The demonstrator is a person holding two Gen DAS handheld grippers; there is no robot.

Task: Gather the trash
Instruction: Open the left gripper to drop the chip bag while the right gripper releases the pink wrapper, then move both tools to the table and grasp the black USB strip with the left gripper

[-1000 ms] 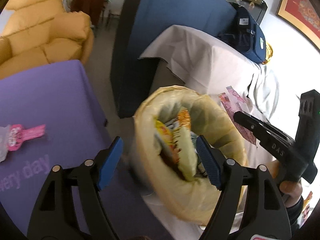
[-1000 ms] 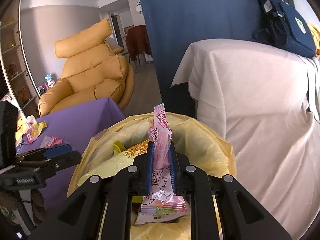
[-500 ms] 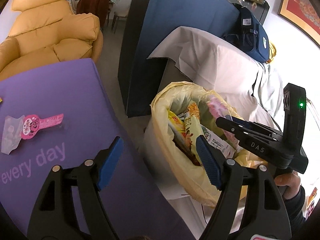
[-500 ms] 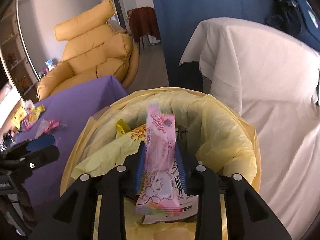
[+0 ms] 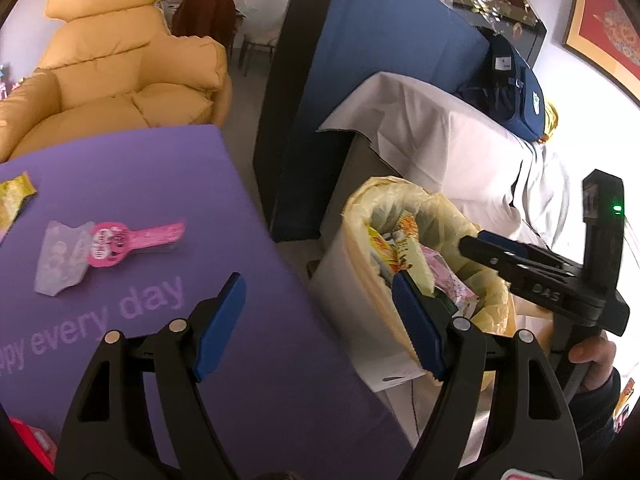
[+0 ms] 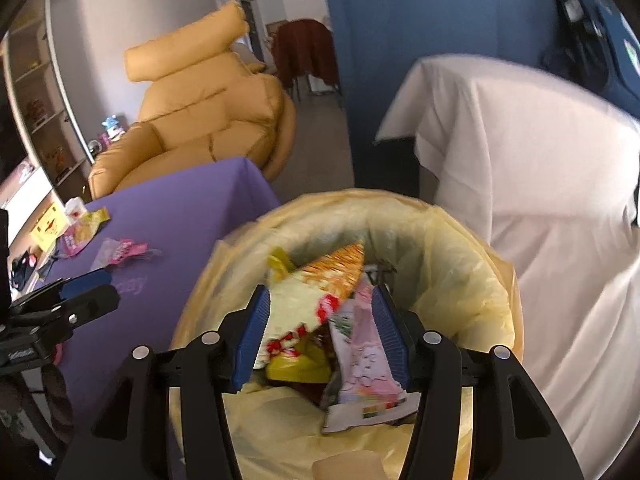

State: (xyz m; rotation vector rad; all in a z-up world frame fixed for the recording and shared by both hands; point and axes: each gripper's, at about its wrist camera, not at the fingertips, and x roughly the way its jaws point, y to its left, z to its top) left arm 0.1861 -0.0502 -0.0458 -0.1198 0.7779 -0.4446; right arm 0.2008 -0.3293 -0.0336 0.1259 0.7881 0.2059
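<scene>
Since a second ago the pink wrapper point(image 6: 366, 344) has slipped from the right tongs point(image 6: 320, 334), whose jaws are opening; it lies against the right pad, inside the yellow-lined bin point(image 6: 472, 264). Best withdraw straight up, clear of the crinkly liner. The left tongs point(image 5: 320, 320) gape empty above the purple table point(image 5: 160, 184), the glossy pink packet point(image 5: 116, 240) ahead-left.

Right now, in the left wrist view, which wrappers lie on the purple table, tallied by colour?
Pink and clear wrapper: 1
Yellow-green wrapper: 1
Total: 2 on the purple table
The red thing at the bottom-left edge is cut off by the frame, so it is not counted.
</scene>
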